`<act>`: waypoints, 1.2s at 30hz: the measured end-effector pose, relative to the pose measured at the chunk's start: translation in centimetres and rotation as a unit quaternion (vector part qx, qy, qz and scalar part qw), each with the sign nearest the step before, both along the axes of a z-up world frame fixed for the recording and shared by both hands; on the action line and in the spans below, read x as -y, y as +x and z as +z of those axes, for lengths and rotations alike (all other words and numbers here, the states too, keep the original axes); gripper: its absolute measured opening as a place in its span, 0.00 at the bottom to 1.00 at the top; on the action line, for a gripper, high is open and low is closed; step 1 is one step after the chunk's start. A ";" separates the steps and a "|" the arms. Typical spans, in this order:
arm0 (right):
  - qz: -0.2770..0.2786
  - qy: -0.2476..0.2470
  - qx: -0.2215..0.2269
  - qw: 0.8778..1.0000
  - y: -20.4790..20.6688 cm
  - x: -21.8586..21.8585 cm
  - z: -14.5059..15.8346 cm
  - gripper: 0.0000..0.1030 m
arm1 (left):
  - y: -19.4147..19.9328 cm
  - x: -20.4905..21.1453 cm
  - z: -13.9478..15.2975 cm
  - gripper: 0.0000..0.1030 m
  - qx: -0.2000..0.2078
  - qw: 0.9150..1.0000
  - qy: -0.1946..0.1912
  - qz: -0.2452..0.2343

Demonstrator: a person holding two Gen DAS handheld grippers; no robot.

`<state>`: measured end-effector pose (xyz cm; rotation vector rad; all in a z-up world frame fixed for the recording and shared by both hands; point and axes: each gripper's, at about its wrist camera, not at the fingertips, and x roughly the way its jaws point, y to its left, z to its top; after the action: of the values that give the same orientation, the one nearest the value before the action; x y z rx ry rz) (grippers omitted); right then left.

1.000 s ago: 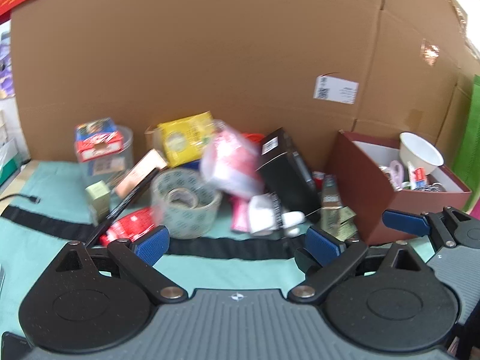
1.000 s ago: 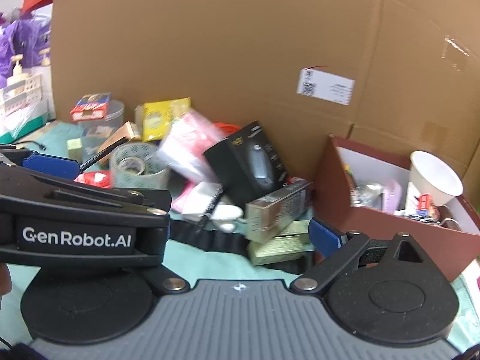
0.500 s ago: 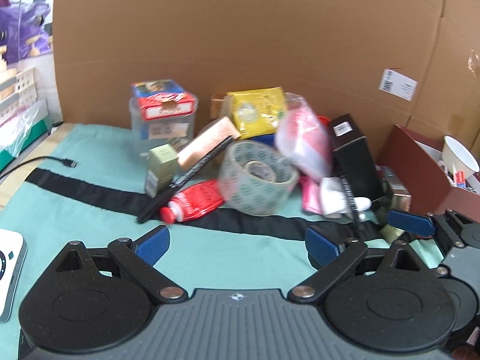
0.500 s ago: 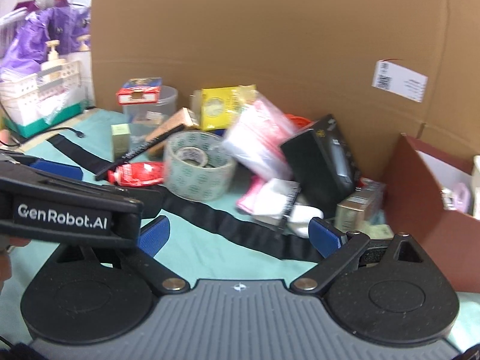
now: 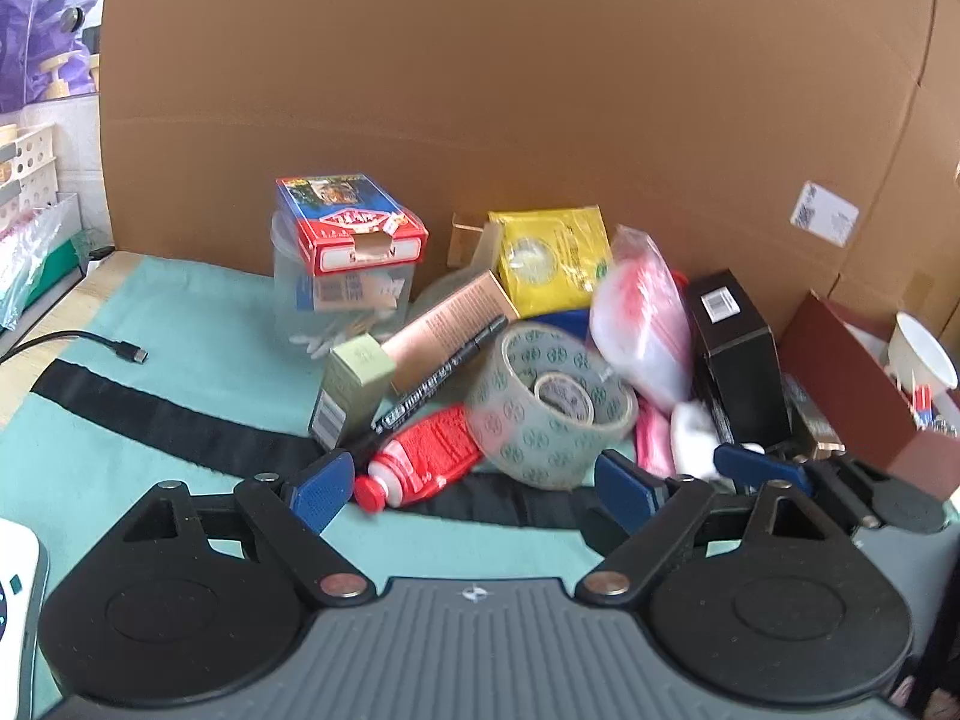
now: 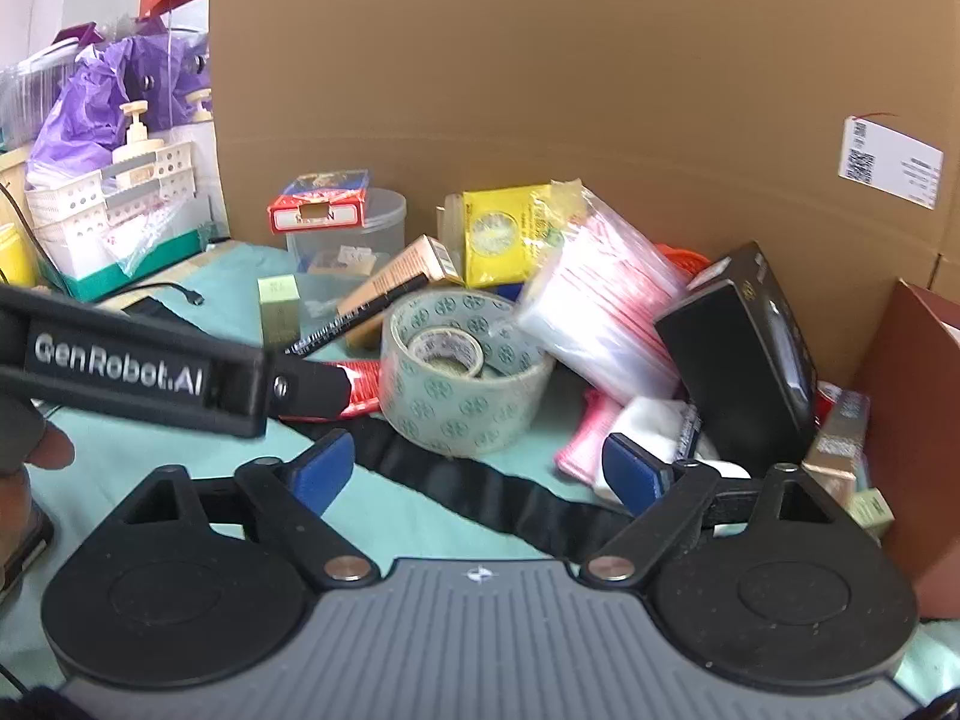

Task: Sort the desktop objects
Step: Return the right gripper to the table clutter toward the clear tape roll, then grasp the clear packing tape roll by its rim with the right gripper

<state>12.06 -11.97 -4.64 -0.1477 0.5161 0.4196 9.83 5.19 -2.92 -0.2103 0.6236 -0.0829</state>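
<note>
Red and crinkled, the squeezed tube lies on the teal mat at the near edge of the heap, its white cap toward the left gripper, whose blue pads are spread wide with nothing between them. It looks like the nearest pick: coming in low along the mat and closing across the tube's flat body rather than its cap should avoid nudging the clear tape roll touching it on the right, or the black marker leaning over it. The right gripper is likewise spread and empty, just in front of the same tape roll, which holds a smaller roll inside it. Behind, toward the cardboard backdrop, a clear round tub seems to hold cotton swabs, though the plastic blurs them, and carries a red card box on top. At the desk's right edge a maroon box holds a white paper cup and some small stationery, so it is probably where sorted items go.
</note>
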 end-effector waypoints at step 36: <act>0.029 0.048 -0.006 0.998 4.4 -0.9 -0.8 0.80 | 5.3 1.9 0.3 0.40 -0.005 0.999 -0.029 -0.027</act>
<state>16.43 -11.10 -5.39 -0.0682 0.5044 0.5022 15.11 3.34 -2.57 -0.2507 0.6373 -0.1534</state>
